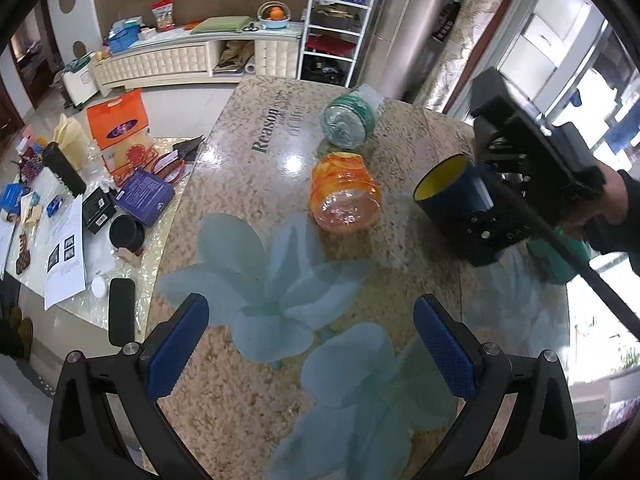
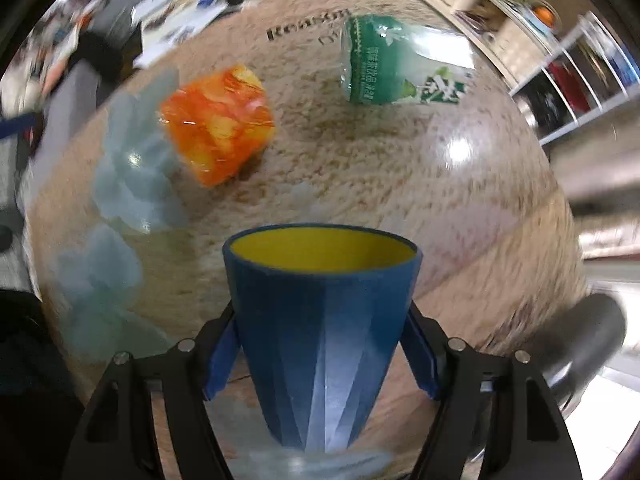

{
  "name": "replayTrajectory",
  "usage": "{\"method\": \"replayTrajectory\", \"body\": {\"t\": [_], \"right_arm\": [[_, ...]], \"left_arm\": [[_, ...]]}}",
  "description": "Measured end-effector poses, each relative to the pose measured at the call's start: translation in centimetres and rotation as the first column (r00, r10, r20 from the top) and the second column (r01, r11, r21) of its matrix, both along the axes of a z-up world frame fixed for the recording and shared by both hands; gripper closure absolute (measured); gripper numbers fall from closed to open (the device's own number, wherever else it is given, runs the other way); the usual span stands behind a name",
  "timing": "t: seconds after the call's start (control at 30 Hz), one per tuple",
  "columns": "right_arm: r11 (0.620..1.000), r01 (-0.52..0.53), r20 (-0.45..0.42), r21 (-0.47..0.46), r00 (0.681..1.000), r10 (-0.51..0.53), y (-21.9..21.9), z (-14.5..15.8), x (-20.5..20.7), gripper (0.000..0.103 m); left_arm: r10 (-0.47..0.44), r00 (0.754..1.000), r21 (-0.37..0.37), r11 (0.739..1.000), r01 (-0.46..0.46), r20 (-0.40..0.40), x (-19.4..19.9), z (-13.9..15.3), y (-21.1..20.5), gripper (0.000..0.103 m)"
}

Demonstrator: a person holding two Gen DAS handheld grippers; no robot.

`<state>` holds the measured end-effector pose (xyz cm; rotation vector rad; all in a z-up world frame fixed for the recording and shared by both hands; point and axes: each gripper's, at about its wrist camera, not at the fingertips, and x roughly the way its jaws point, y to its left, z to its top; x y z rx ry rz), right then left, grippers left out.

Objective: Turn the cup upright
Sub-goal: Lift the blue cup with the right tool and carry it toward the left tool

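A blue cup with a yellow inside (image 2: 324, 328) is clamped between the blue pads of my right gripper (image 2: 322, 356). In the left wrist view the cup (image 1: 448, 188) is held above the table at the right, tilted, its mouth facing left, with the right gripper (image 1: 516, 184) behind it. My left gripper (image 1: 312, 352) is open and empty, low over the blue flower print on the table (image 1: 240, 184).
An orange plastic bottle (image 1: 344, 192) and a green-labelled bottle (image 1: 350, 120) lie on their sides on the speckled table top. A lower side table (image 1: 80, 216) at the left is cluttered with boxes, papers and a black cup.
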<state>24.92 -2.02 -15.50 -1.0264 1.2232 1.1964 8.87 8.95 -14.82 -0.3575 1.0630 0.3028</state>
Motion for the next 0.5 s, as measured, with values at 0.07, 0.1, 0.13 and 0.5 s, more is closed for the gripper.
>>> {"method": "replayTrajectory", "body": {"t": [0.07,0.1,0.13,0.5], "right_arm": [[0.995,0.101,-0.016,0.028,0.995,-0.1,-1.7,1.5,-0.9,0.034],[0.986,0.158,-0.033,0.044,0.987,-0.157,-2.6,2.1,-1.3,0.034],[0.977,0.204,-0.042,0.055,0.978,-0.202,-3.3,2.5,-1.6,0.034],[0.667,0.74,-0.344,0.084,0.65,-0.678,-13.1,4.4,-7.3,0.034]], "left_arm": [[-0.019,1.0,0.004,1.0,0.019,0.0,-0.2,0.1,-0.1,0.0],[-0.029,1.0,0.002,1.0,0.029,0.003,-0.2,0.1,-0.1,0.0],[-0.041,0.999,0.001,0.999,0.041,0.003,-0.3,0.0,-0.1,0.0],[-0.27,0.963,0.015,0.963,0.27,0.019,-3.4,0.8,-2.7,0.0]]}}
